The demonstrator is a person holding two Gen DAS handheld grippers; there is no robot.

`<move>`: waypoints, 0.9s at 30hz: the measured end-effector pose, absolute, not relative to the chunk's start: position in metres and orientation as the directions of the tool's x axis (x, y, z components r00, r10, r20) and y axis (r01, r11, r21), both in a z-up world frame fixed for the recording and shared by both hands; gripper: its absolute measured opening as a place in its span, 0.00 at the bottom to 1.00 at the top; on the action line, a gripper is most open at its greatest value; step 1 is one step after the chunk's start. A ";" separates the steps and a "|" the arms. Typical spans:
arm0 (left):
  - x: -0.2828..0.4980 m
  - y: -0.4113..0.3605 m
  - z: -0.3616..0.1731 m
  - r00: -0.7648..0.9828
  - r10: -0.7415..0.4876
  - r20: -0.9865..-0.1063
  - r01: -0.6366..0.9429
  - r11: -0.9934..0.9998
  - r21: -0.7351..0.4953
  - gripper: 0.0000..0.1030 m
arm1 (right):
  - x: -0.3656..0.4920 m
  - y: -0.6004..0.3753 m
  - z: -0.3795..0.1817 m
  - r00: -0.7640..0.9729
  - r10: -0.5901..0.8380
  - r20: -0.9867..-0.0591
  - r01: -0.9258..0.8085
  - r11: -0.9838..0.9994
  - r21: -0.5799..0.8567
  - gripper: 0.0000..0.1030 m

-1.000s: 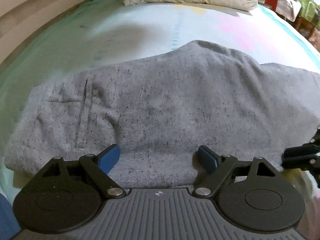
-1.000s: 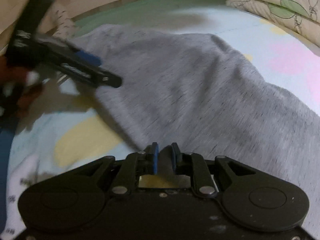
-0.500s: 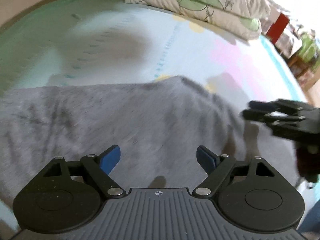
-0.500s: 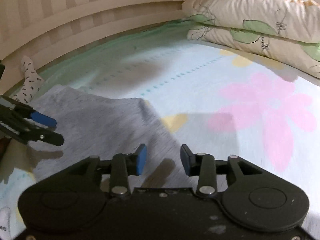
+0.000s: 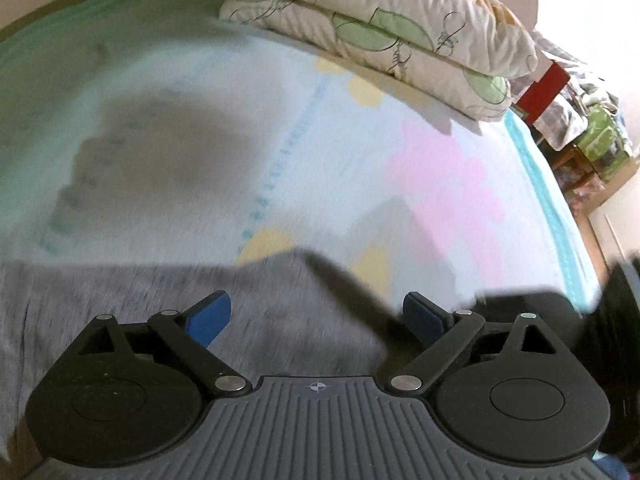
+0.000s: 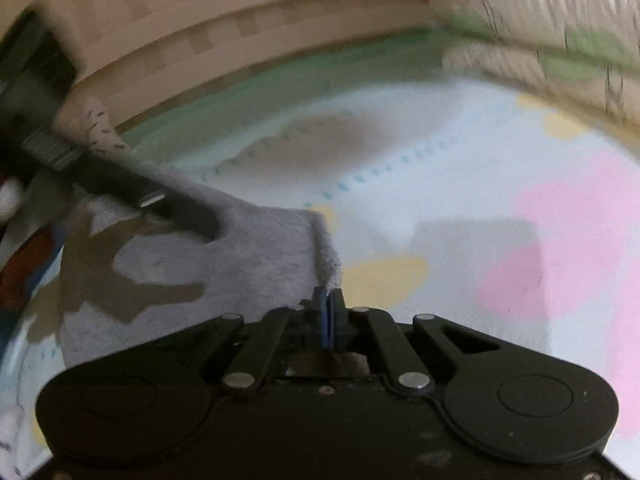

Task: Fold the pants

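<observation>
The grey pants [image 5: 120,312] lie folded on the bed sheet, filling the lower left of the left wrist view. My left gripper [image 5: 316,316] is open and empty just above the cloth. In the right wrist view the pants [image 6: 240,252] lie left of centre, with their near right corner at my right gripper [image 6: 329,312]. Its blue pads are pressed together on that corner edge. The left gripper's body [image 6: 132,192] shows blurred over the pants' far left side.
Two stacked leaf-print pillows [image 5: 400,32] lie at the head of the bed. A wooden bed rail [image 6: 240,40] runs along the far side. A patterned sock [image 6: 100,132] lies by the rail. Furniture and clutter [image 5: 580,120] stand beyond the bed's right edge.
My right gripper has closed from open onto the pants' corner. My left gripper stays open and has swung farther up the bed, so less cloth shows in its view.
</observation>
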State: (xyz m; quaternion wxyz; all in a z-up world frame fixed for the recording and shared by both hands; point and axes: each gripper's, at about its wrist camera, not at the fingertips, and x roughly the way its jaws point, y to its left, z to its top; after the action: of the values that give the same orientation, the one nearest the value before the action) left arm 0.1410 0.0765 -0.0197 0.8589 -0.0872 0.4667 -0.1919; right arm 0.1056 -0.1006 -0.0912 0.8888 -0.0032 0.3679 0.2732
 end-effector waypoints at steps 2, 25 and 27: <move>0.145 0.068 -0.017 0.499 -0.397 -0.771 0.264 0.916 -0.301 0.92 | 0.081 -0.088 -0.082 0.603 0.471 -0.644 -0.519 0.844 0.132 0.03; 0.133 0.050 -0.053 0.519 -0.067 -0.852 0.337 0.932 0.132 0.94 | -0.004 -0.032 -0.094 0.677 0.333 -0.656 -0.529 0.840 -0.120 0.04; 0.138 0.060 -0.060 0.532 -0.042 -0.846 0.294 0.946 0.138 0.94 | 0.001 -0.028 -0.097 0.677 0.329 -0.658 -0.528 0.841 -0.123 0.04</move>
State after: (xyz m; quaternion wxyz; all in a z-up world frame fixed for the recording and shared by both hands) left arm 0.1379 0.0600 -0.0601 0.8651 0.1327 0.4738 -0.0970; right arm 0.0009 -0.0283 -0.0970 0.9028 -0.1533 0.3243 0.2372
